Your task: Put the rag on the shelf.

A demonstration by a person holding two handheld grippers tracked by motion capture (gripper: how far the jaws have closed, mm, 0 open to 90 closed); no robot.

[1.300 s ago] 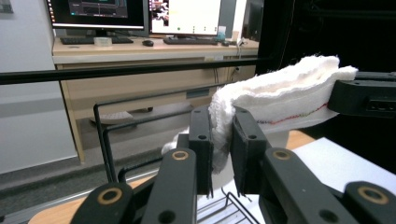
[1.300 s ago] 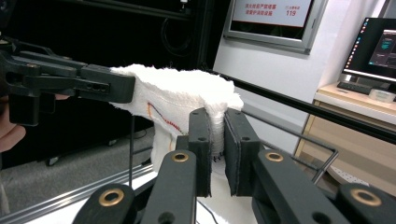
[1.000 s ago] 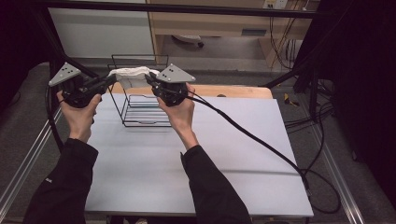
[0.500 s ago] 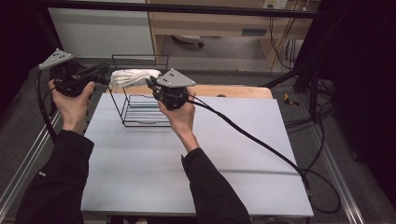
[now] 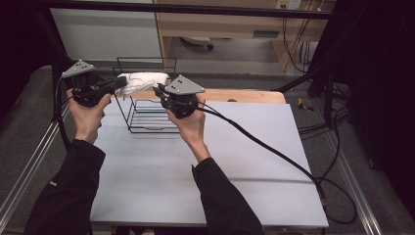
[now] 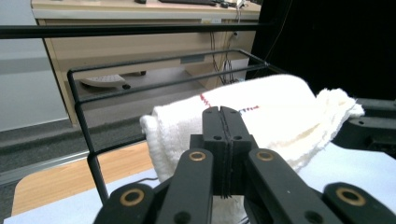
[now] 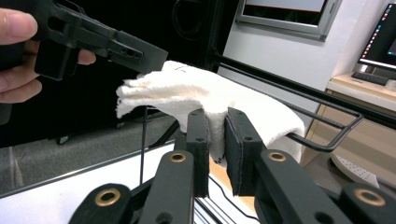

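Two claws at white towel (image 5: pixel 142 82) on wire rack (image 5: pixel 147 115), left claw (image 6: pixel 223 116) together beside it, right claw (image 7: pixel 217 122) clamped on towel.

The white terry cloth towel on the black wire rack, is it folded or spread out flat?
Folded. The white terry cloth towel shows doubled layers as it lies over the black wire rack's top bars.

Both black-sleeved forearms reach forward; the black left gripper (image 5: pixel 116 84) has just closed, jaws pressed together, while the black right gripper (image 5: pixel 157 91) pinches, jaws slightly apart.
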